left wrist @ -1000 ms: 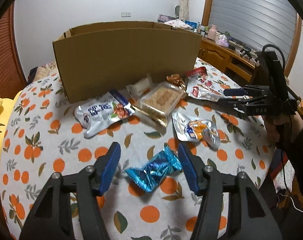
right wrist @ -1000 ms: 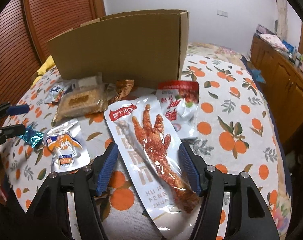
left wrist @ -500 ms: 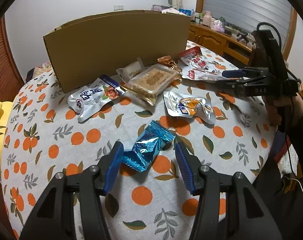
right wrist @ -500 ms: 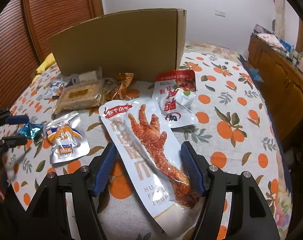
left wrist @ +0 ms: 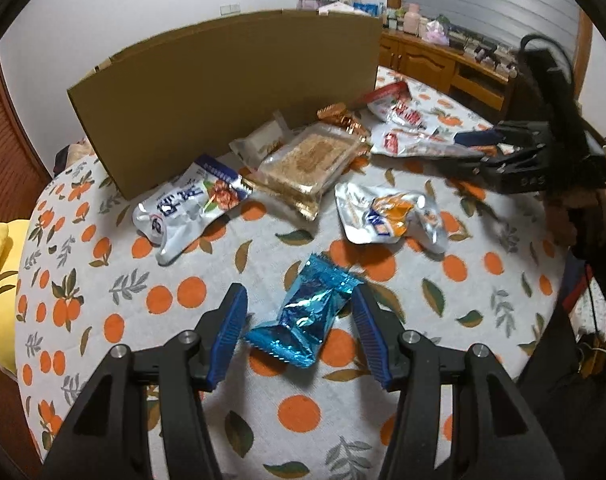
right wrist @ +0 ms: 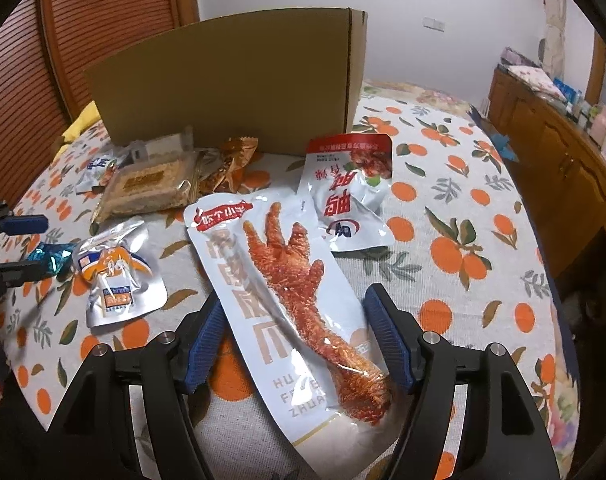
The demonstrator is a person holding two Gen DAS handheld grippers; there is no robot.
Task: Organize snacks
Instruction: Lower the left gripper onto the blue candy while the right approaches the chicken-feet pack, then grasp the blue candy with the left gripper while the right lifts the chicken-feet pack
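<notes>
My left gripper [left wrist: 299,320] is open, its blue fingers on either side of a shiny blue snack packet [left wrist: 303,318] that lies on the tablecloth. My right gripper [right wrist: 293,320] is open around a long white chicken-foot pouch [right wrist: 279,280] that lies flat on the table. The right gripper also shows in the left wrist view [left wrist: 499,152] at the right. A big cardboard box [left wrist: 231,92] stands at the back; it also shows in the right wrist view [right wrist: 239,84].
More snacks lie before the box: a white-and-blue pouch [left wrist: 187,208], a clear cracker tray [left wrist: 311,160], a silver-orange pouch [left wrist: 391,218], a red-and-white pouch [right wrist: 353,196], an orange wrapper [right wrist: 231,160]. The round table's edge [right wrist: 559,320] is at the right, wooden cabinets [right wrist: 563,152] beyond.
My left gripper has come closer over the blue packet, which now sits deeper between the fingers. My right gripper has edged forward along the chicken-foot pouch. Both stay open.
</notes>
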